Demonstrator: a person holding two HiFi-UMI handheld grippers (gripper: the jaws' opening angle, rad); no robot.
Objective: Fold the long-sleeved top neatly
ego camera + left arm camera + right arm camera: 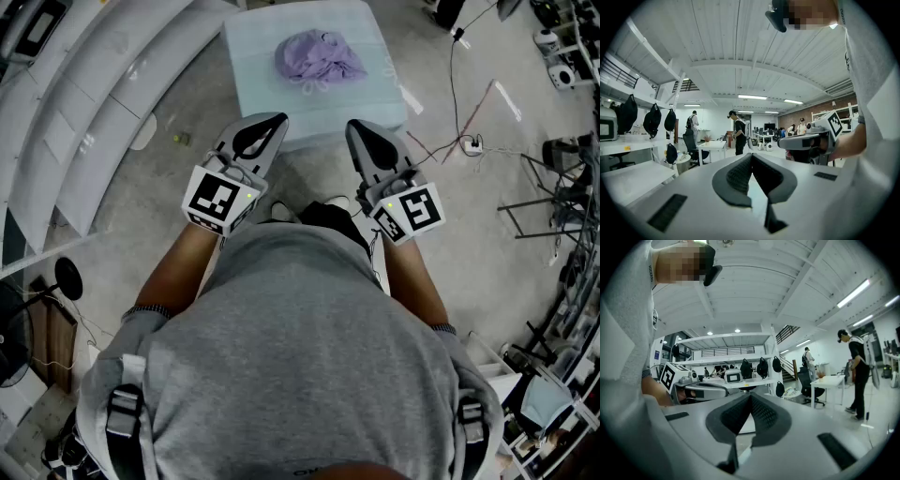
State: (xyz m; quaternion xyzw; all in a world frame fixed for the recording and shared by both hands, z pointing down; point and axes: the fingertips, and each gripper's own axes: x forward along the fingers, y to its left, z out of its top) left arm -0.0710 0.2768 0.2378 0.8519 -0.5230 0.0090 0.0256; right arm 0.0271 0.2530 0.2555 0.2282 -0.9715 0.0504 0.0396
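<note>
Left tongs [265, 125] and right tongs [361, 131] both pressed together, empty, level before your chest; lavender top [319, 56] lies bunched on the bench [258, 84] ahead, so step in, spread them, and pull it flat first.

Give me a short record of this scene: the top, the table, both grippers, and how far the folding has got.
top: lilac, crumpled in a heap on the table
table: pale blue, square
left gripper: shut, empty, by the table's near edge, apart from the top
right gripper: shut, empty, beside the left one, apart from the top
folding: not yet begun
</note>
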